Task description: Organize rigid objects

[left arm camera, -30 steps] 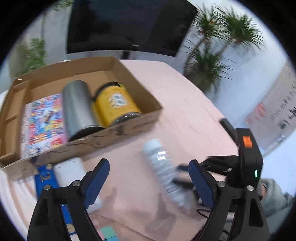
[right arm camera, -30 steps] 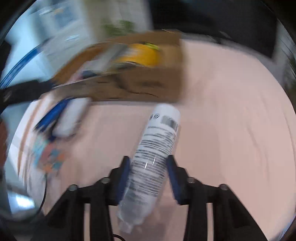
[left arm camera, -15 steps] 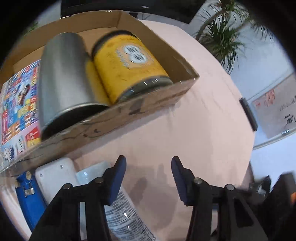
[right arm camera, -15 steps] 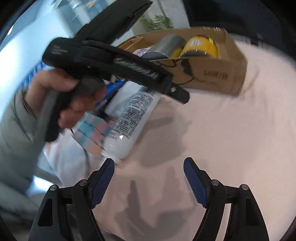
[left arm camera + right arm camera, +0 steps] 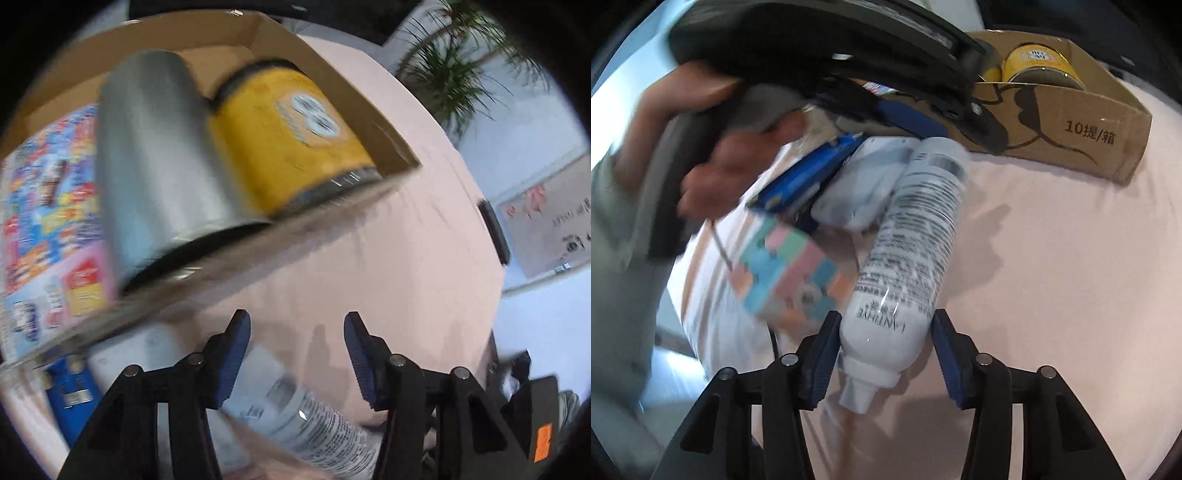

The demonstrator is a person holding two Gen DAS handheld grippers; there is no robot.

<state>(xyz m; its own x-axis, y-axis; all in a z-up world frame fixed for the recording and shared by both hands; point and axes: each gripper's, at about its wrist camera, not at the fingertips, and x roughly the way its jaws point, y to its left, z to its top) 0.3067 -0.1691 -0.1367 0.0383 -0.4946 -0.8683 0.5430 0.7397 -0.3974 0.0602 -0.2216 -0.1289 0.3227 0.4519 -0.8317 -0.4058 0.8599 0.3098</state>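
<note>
My right gripper [image 5: 884, 354] has come back around the white bottle [image 5: 912, 236] lying on the bench near the box [image 5: 1104, 125], fingers parted (left gripper [image 5: 295, 354] likewise open, empty), so regrasping seems underway.

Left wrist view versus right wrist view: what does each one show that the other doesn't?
Only the left view shows the silver can, the colourful packet fully and a potted plant. Only the right view shows the pastel puzzle cube, the person's hand and the box's printed side. Both show the cardboard box, yellow can and white bottle.
</note>
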